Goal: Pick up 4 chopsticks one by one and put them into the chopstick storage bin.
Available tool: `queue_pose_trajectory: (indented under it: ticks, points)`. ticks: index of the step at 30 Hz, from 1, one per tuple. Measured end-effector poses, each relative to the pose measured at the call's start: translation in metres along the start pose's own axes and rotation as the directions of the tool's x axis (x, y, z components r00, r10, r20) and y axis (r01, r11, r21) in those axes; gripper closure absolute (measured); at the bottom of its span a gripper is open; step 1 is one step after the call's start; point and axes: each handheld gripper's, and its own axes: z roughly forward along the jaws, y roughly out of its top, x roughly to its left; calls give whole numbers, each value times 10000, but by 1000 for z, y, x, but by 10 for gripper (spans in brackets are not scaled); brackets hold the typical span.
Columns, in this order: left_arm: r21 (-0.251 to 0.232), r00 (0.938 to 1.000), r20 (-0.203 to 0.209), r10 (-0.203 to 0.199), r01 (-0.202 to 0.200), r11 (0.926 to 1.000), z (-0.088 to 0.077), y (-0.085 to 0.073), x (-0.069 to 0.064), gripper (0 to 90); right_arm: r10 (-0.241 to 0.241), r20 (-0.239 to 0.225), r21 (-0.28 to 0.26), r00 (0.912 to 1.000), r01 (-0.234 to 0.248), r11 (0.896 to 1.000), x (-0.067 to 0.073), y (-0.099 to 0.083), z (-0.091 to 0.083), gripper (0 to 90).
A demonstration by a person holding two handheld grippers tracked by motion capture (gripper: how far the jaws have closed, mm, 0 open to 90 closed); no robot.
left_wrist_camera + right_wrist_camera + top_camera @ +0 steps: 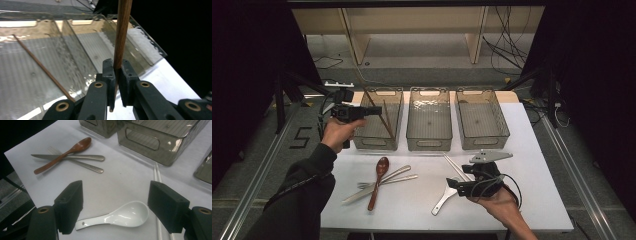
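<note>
In the left gripper view, the left gripper [116,72] rises from the bottom centre of the frame with its two black jaws pressed together on a brown wooden chopstick [122,32], which stands nearly upright and runs off the top edge. In the high view the same gripper sits at the upper left, level with the near end of the left bin [398,120], the first of three clear plastic bins in a row across the middle of the picture. A second wooden chopstick [387,120] already leans inside that bin. Judging from this, the step in hand is sorting cutlery, with the held chopstick on its way to join its mate; the next move calls for carrying it over the bin wall, lowering it and then parting the jaws. In the right gripper view, the right gripper [116,207] shows at the bottom of the frame with its jaws standing wide apart, holding nothing, either side of a white ceramic soup spoon [125,216] lying on the white table [120,180]. A pair of white chopsticks [156,173] lies at the right of that frame, running toward the middle bin [155,140]. At the upper left of the frame a wooden spoon [65,152] lies across a metal knife [75,157] and a metal fork [87,166]. The right gripper looks poised to close on the soup spoon next, which would need it lowered squarely over the bowl or handle.
</note>
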Motion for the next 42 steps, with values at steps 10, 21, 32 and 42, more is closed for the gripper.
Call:
queue_pose_trajectory:
  ticks: [10, 21, 32, 42]
  points:
    - [5, 9962, -632, -595, 596, 9982, 14, 15, 26, 832, -35, -83, -61, 10000, 35, 10000, 1, 0, 0, 288]
    - [724, 9898, -1207, -760, 851, 9937, 36, 8, 42, 830, -69, -91, -110, 9999, 68, 9999, 1, 1, 0, 282]
    - [1087, 9874, -1261, -953, 1092, 9881, 49, -2, 48, 828, -67, -126, -98, 9999, 66, 9999, 1, 1, 0, 282]
    - [1348, 9858, -1386, -952, 1140, 9843, 56, -5, 50, 826, -74, -145, -62, 9999, 73, 10000, 1, 1, 0, 282]
